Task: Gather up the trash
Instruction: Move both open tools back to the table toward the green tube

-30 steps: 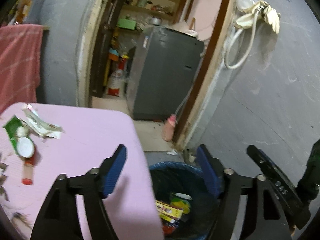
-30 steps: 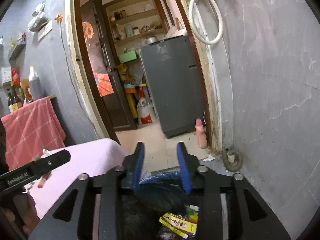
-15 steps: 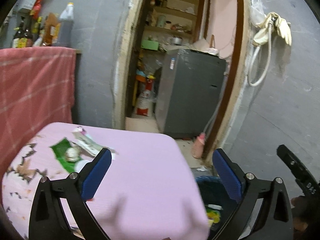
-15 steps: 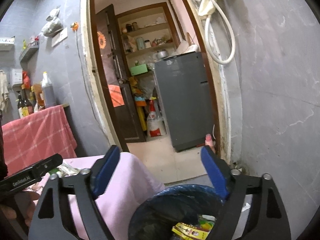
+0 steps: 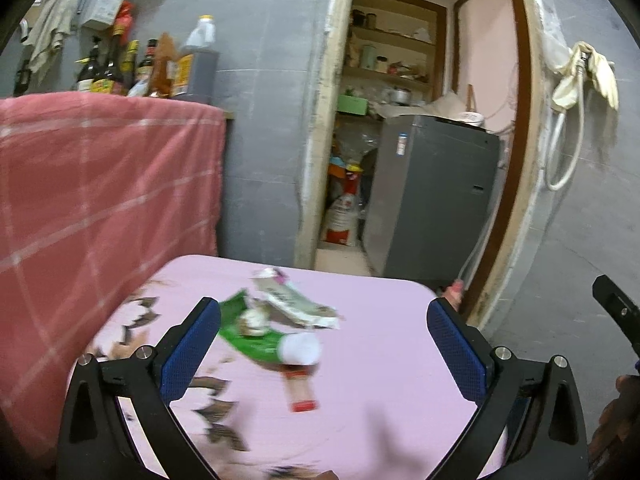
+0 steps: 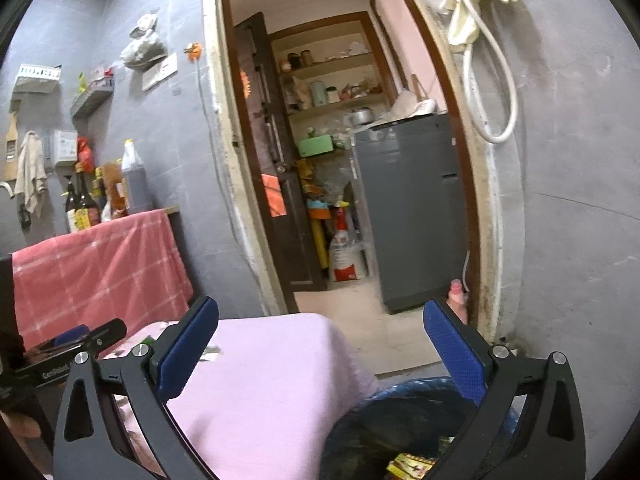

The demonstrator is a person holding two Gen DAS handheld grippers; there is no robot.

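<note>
Trash lies on the pink table [image 5: 380, 344]: a green wrapper [image 5: 250, 342], a crumpled white wrapper [image 5: 288, 300], a white cap [image 5: 301, 349] on a small red-ended tube [image 5: 300, 392], and brown scraps [image 5: 218, 412]. My left gripper [image 5: 324, 352] is open and empty, hovering over this trash. My right gripper [image 6: 320, 356] is open and empty above the table's right corner [image 6: 280, 360] and the blue-lined trash bin [image 6: 400, 420], which holds a yellow wrapper [image 6: 408, 466].
A red checked cloth [image 5: 100, 200] covers a counter with bottles [image 5: 152, 68] at the left. An open doorway [image 6: 340, 160] behind shows a grey fridge [image 5: 432, 200]. A grey wall [image 6: 580, 200] with a white hose [image 6: 492, 80] stands at the right.
My left gripper has swung left from over the bin to over the trash on the table and opened wider. My right gripper has opened wide and lifted above the bin.
</note>
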